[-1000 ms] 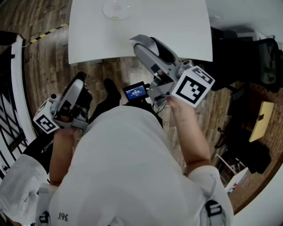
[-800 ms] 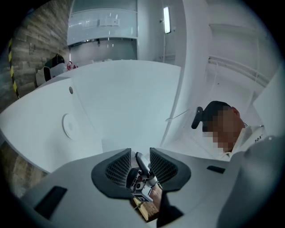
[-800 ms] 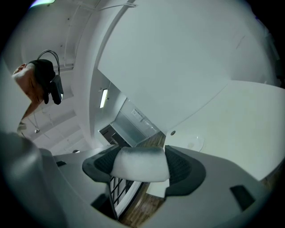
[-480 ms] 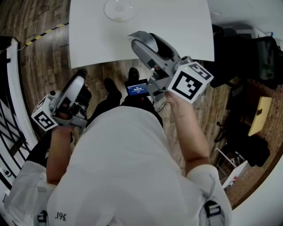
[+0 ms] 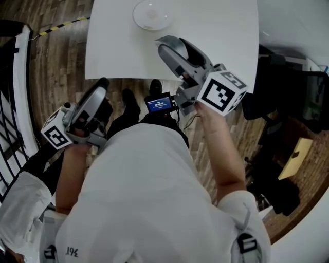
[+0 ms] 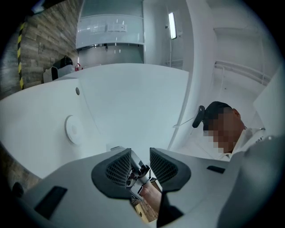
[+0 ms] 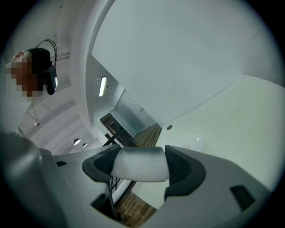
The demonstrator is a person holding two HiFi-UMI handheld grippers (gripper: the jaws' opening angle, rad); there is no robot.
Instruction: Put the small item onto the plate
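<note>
White, with a grey tinge along its top edge, a small item is pinched squarely between the two jaws of the right gripper, and the gap between the ribbed pads is filled by it from side to side. In the head view the right gripper is held up over the near part of the white table, its marker cube tipped toward the camera. The left gripper is shown with jaws slightly parted and nothing gripped; only a bit of the other tool and a hand is glimpsed through the slot. It is carried lower, at the person's left side, over the wooden floor just short of the table's near edge. The plate is seen on the table's far part, beyond and left of the right gripper's tip, and apart from the held item. A small lit screen is visible at the person's front, between the two grippers
</note>
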